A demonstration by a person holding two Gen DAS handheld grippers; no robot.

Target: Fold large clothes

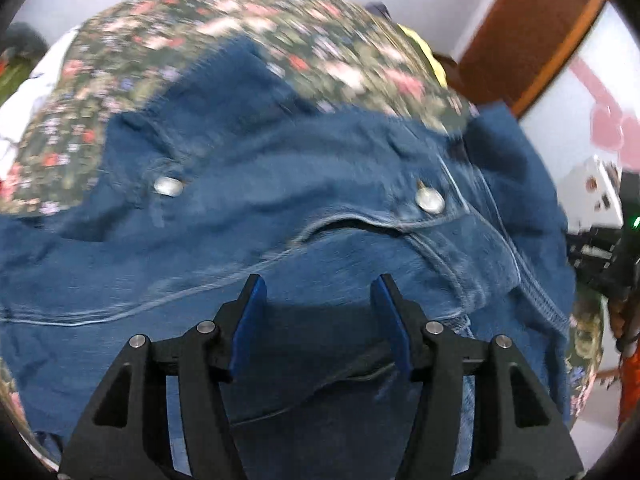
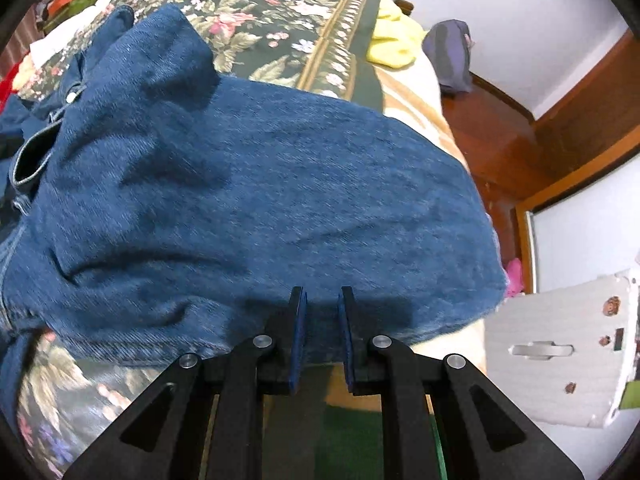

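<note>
No brand, label or writing can be read on anything in either view.

The left gripper [image 1: 318,284] has its 2 blue-padded fingers [image 1: 250,320] spread wide, hovering over the denim jacket [image 1: 280,208] with nothing clamped between them; whether the tips touch the cloth cannot be told. 2 metal snap buttons [image 1: 430,201] show on the denim ahead of it, beside stitched seams.

The right gripper [image 2: 321,294] has its fingers [image 2: 298,340] parted by a narrow gap, tips at the near hem of the jacket [image 2: 260,200]. Nothing is visibly pinched, though contact with the hem cannot be told.

The jacket lies rumpled on the floral bedspread [image 2: 272,8]. A yellow cloth [image 2: 394,46] rests at the bed's far edge, well apart from the jacket.
</note>
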